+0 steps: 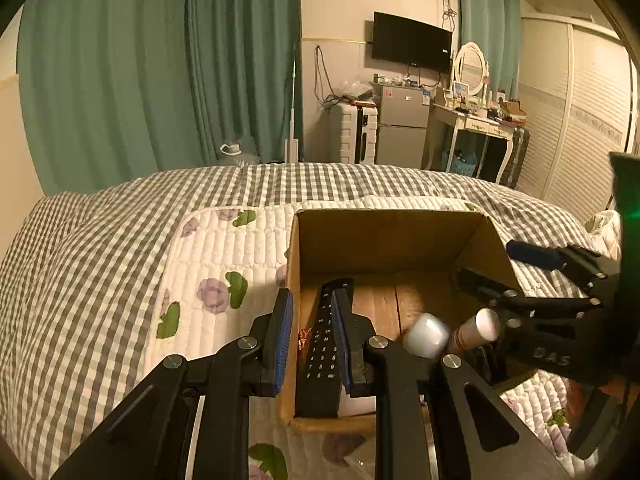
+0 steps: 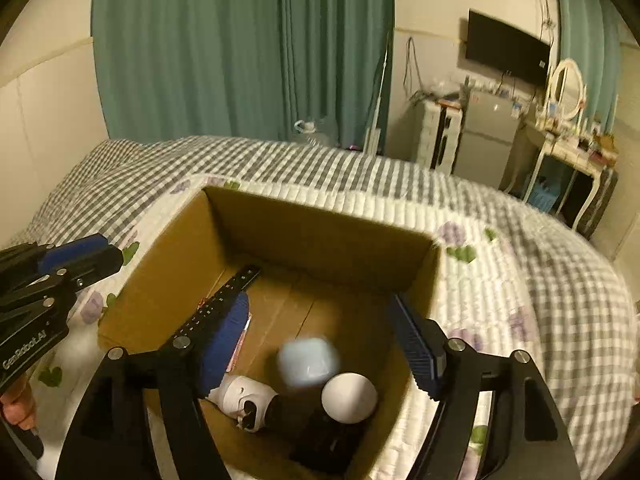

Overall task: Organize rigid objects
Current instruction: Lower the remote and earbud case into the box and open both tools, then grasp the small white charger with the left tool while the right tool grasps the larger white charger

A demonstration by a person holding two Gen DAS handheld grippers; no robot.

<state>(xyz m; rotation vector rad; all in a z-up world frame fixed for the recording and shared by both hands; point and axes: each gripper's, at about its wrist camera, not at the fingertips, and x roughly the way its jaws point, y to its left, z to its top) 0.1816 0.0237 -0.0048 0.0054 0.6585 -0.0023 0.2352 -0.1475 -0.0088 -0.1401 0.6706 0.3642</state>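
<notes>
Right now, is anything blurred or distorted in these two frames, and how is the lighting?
Left wrist view: dim, warm yellow light; fisheye bends the bed edge; the white cap is smeared. Right wrist view: same warm cast; the pale blue object in the box is motion-blurred, shape unreadable, and the right side of the quilt looks streaked.

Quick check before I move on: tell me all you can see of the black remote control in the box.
The remote control is a long, slim black bar, plastic by its look, with rows of small pale buttons facing up. It lies inside the cardboard box along its left wall, one end toward the far corner. The left tongs straddle that wall, the right finger over the remote; contact is unclear. Something pale lies partly under its near end.
</notes>
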